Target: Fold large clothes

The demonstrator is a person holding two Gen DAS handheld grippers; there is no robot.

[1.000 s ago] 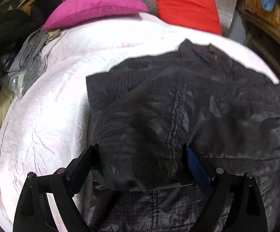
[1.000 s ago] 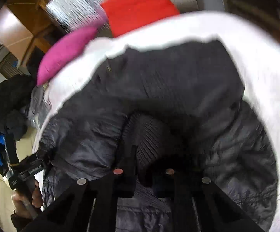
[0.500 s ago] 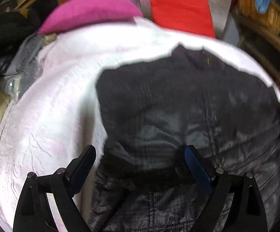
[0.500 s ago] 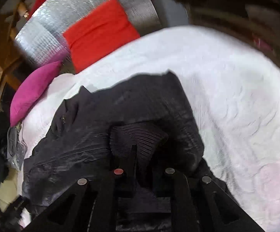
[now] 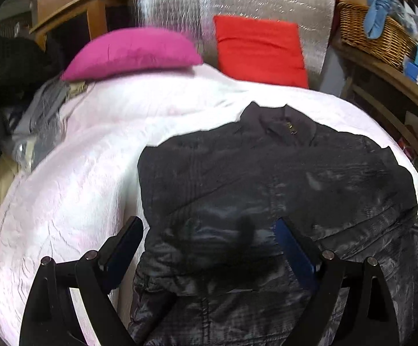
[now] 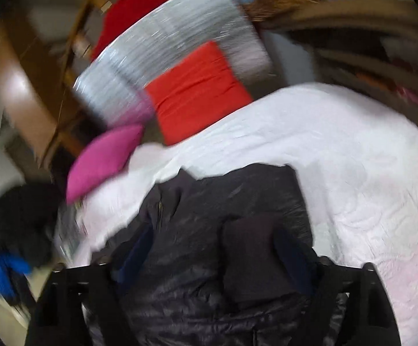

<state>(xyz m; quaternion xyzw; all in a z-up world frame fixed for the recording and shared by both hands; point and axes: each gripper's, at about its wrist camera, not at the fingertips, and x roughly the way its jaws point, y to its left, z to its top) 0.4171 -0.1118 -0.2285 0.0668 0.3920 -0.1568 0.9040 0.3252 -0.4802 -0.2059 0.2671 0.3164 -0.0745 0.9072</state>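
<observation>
A black quilted jacket (image 5: pixel 281 178) lies spread on the white quilted bed cover (image 5: pixel 73 190), collar toward the cushions, with a sleeve folded across its front. My left gripper (image 5: pixel 209 239) hovers over the jacket's lower left part, open, with its fingers wide apart and nothing pinched between them. In the blurred right wrist view the same jacket (image 6: pixel 203 201) fills the lower middle. My right gripper (image 6: pixel 213 255) has its jaws opening. The sleeve's ribbed cuff (image 6: pixel 249 248) lies loose between them, resting on the jacket.
A pink cushion (image 5: pixel 133 52) and a red cushion (image 5: pixel 260 49) lean at the bed's far end against a silver foil mat (image 5: pixel 266 3). A wicker basket (image 5: pixel 373 31) sits on wooden shelving at right. Dark and grey clothes (image 5: pixel 35 121) are piled at left.
The right gripper, shut on the ribbed cuff before, has spread its jaws and let it go. Both grippers rose and tipped up, so more of the cushions and the room shows.
</observation>
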